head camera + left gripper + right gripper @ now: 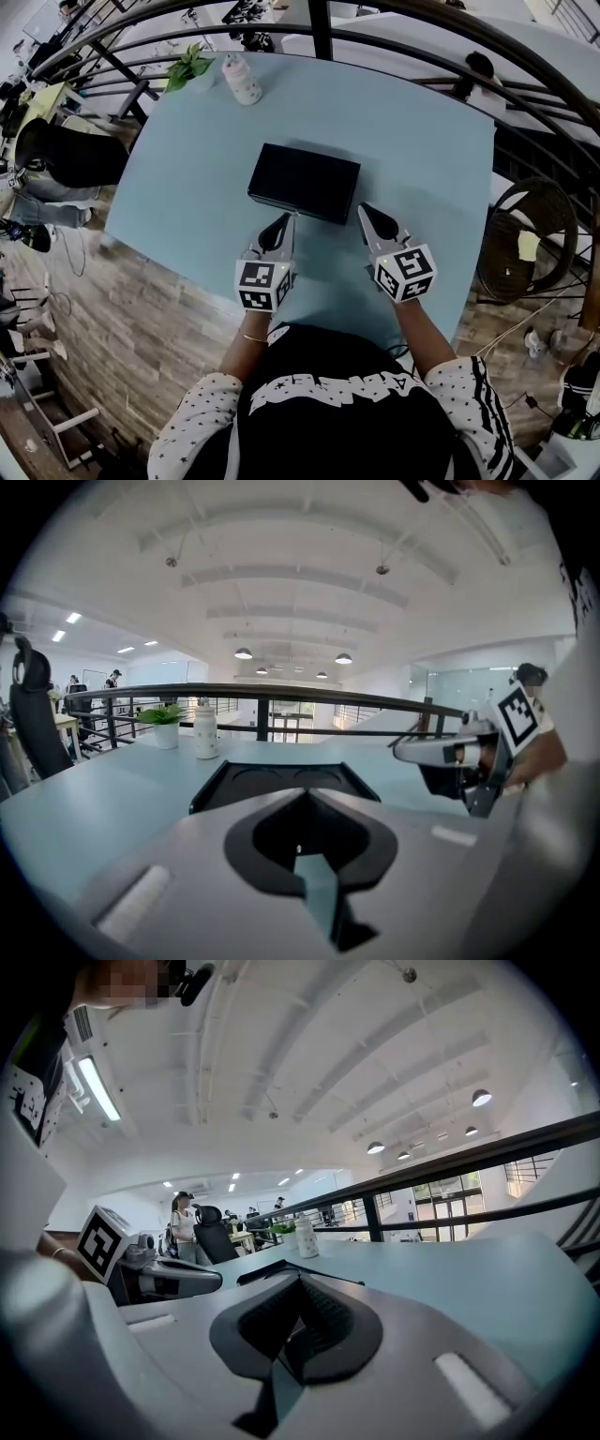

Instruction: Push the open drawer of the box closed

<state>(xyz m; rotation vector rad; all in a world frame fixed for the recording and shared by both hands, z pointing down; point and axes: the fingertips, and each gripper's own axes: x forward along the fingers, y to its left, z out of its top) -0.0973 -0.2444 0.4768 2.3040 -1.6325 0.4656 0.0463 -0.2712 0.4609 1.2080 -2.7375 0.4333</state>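
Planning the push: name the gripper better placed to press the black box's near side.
Left. The left gripper points at the near side of the box; the right gripper sits off its right corner.

An open-plan office on a railed gallery is shown. A pale blue table (pixel 178 187) is set against a black metal railing (pixel 319 33), beyond which more of a large, brightly lit hall is seen. A black high-backed office chair (pixel 28 714) is placed beside the table, and further desks (pixel 42 98) are ranged behind it, where a person (pixel 181 1218) is seen standing. The white vaulted ceiling is hung with round pendant lamps (pixel 244 653) and fitted with a strip light (pixel 94 1089). A glass partition (pixel 459 686) is seen at the far side. A small potted plant (pixel 190 67) and a white bottle (pixel 242 80) are kept on the table, and the floor (pixel 122 319) is laid in wood-look planks.
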